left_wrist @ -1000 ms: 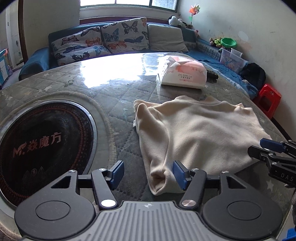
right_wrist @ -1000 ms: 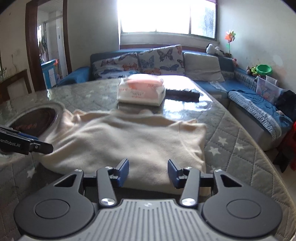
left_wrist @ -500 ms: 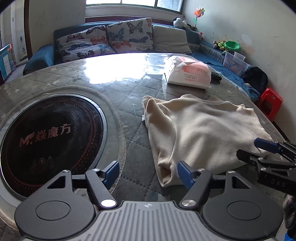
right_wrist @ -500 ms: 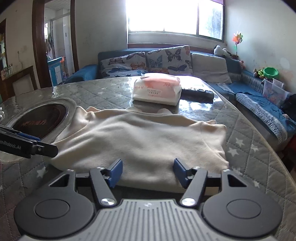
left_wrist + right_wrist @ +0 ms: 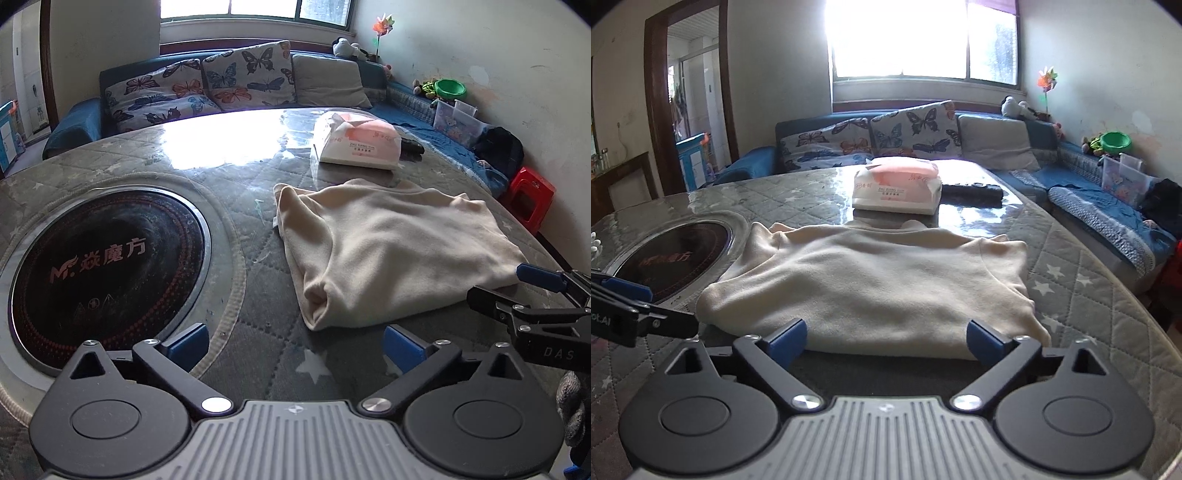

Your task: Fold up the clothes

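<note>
A cream garment point(image 5: 391, 251) lies folded into a rough rectangle on the quilted table; it also shows in the right wrist view point(image 5: 871, 284). My left gripper point(image 5: 293, 345) is open and empty, just short of the garment's near left corner. My right gripper point(image 5: 886, 338) is open and empty, at the garment's near edge, not touching it. The right gripper also shows at the right of the left wrist view point(image 5: 517, 284). The left gripper shows at the left of the right wrist view point(image 5: 646, 306).
A round black induction hob point(image 5: 99, 266) is set into the table at the left. A pink and white tissue pack point(image 5: 356, 142) and a dark remote point(image 5: 973, 190) lie beyond the garment. A sofa with butterfly cushions point(image 5: 207, 92) stands behind, and a red stool point(image 5: 530, 199) at the right.
Both grippers have drawn back from the garment and their jaws have opened wider. The garment has stayed in place.
</note>
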`<state>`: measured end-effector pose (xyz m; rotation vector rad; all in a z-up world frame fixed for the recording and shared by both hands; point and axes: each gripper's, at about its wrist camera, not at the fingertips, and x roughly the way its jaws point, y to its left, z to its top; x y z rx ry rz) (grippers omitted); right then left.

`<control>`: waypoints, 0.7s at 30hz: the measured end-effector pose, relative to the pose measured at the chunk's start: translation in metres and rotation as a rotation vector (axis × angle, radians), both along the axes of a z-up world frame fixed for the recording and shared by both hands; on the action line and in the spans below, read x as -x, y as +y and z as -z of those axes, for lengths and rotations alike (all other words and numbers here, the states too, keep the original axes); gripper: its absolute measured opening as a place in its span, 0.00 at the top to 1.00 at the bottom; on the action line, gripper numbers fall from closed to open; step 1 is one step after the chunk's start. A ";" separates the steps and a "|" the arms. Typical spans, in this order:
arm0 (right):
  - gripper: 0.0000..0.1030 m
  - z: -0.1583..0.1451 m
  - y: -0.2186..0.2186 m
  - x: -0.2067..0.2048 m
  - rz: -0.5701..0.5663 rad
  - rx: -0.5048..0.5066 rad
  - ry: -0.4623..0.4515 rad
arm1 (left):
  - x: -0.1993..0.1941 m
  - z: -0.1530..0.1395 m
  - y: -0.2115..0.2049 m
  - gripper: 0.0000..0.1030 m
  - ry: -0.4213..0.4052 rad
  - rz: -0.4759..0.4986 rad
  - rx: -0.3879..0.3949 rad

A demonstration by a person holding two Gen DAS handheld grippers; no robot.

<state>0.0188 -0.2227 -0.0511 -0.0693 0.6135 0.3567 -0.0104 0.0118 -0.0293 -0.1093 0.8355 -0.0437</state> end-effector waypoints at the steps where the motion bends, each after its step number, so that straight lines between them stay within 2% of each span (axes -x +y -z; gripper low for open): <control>1: 0.03 0.000 -0.001 0.002 0.007 -0.001 -0.003 | 0.002 0.000 -0.001 0.00 -0.002 0.005 -0.001; 2: 0.00 0.000 -0.001 0.005 0.013 -0.002 -0.006 | 0.005 -0.001 -0.001 0.00 -0.001 0.009 -0.005; 9: 0.00 0.001 0.001 0.020 0.057 0.025 -0.010 | 0.018 0.000 -0.004 0.00 0.014 0.021 -0.025; 21: 0.00 0.006 0.003 0.034 0.074 0.040 0.021 | 0.033 0.008 -0.001 0.00 0.042 0.005 -0.011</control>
